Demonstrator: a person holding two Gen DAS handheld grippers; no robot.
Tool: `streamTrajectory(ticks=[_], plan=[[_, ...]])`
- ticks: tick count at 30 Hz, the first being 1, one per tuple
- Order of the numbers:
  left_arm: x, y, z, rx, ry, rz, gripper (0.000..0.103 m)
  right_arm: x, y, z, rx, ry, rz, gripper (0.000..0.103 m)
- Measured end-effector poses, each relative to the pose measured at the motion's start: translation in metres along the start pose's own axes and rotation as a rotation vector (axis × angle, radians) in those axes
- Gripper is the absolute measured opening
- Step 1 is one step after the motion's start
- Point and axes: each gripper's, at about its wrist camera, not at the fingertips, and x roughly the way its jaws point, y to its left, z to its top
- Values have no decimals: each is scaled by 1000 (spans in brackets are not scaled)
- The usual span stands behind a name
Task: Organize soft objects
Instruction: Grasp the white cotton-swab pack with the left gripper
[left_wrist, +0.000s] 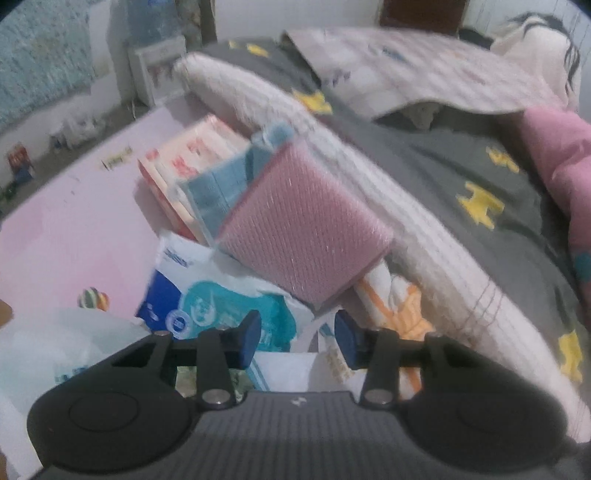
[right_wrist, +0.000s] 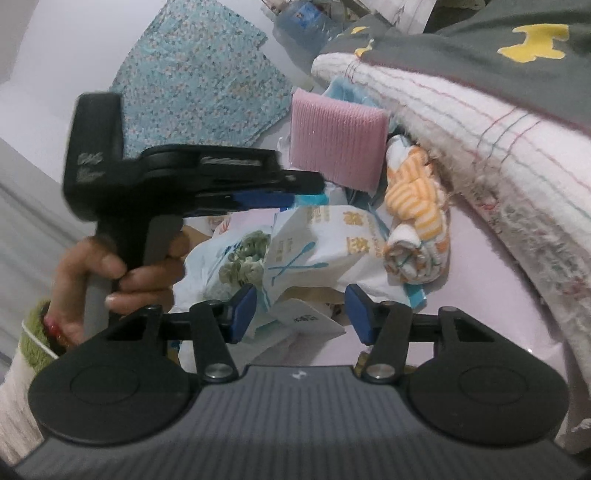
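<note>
Jaws hanging part-open and empty on both grippers, left gripper (left_wrist: 297, 338) sitting nearer the pink sponge (left_wrist: 304, 225) lying just ahead, right gripper (right_wrist: 301, 308) trailing over the paper packets (right_wrist: 325, 243).

Water bottle (right_wrist: 306, 22) beside framed picture (left_wrist: 159, 68)

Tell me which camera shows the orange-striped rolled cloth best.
The right wrist view: the orange-striped cloth lies in full sight there, reasonably sharp, beside the pink sponge. In the left wrist view only a blurred part of it shows, below the sponge.
</note>
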Motion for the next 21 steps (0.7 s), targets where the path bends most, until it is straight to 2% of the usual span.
streamTrajectory(ticks=[6,9,14,17,21], plan=[[-7,-3,-8,80,12,-19,48,0,-6,-1,-18,-7,-24,53],[-17,-6,-11,141,0,-32,57,-9,-12,1,-27,-25,-38,53],[-31,-15,-18,282,-18,-43,86,-25,-22,1,-28,-63,-75,54],[-35,-22,-23,381,-31,-49,93,-32,-29,4,-22,-80,-86,54],[-35,-29,-26,500,-18,-62,95,-39,-38,7,-16,-102,-93,55]])
